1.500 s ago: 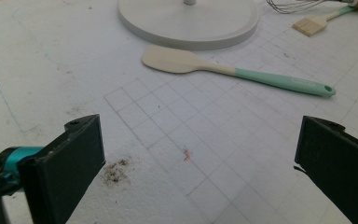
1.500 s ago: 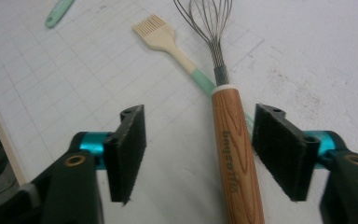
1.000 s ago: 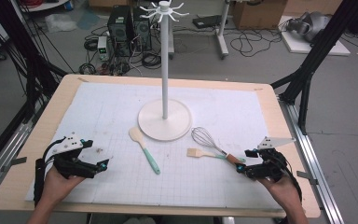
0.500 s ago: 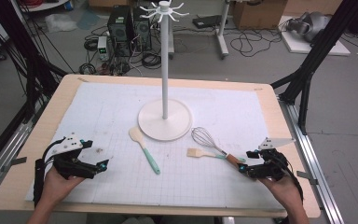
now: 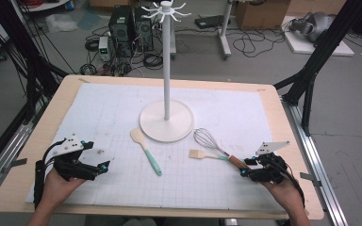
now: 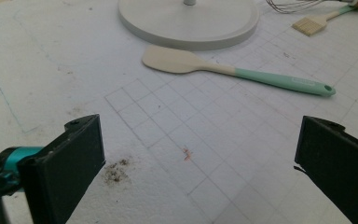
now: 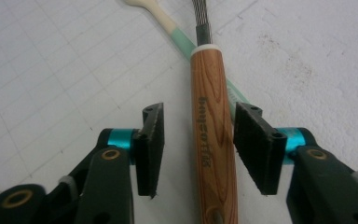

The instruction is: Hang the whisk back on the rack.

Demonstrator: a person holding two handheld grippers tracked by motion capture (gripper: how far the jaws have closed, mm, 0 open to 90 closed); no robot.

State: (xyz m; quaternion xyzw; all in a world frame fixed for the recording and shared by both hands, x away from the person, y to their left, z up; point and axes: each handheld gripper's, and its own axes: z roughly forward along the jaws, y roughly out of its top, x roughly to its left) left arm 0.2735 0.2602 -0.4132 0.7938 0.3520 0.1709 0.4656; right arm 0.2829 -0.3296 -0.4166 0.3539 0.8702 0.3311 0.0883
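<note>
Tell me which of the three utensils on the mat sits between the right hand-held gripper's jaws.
The whisk: its wooden handle lies between the right hand-held gripper's closing jaws, pads not yet touching. The spatula and pastry brush have mint handles.

Dark printed lettering on whisk's wooden handle (image 7: pixel 213 140), unreadable

A lab: computer towers (image 5: pixel 131 29), floor cables (image 5: pixel 254 44).

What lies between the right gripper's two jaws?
The whisk's wooden handle runs between the jaws of the right gripper, which have just been closing; the right gripper view shows gaps on both sides.
</note>
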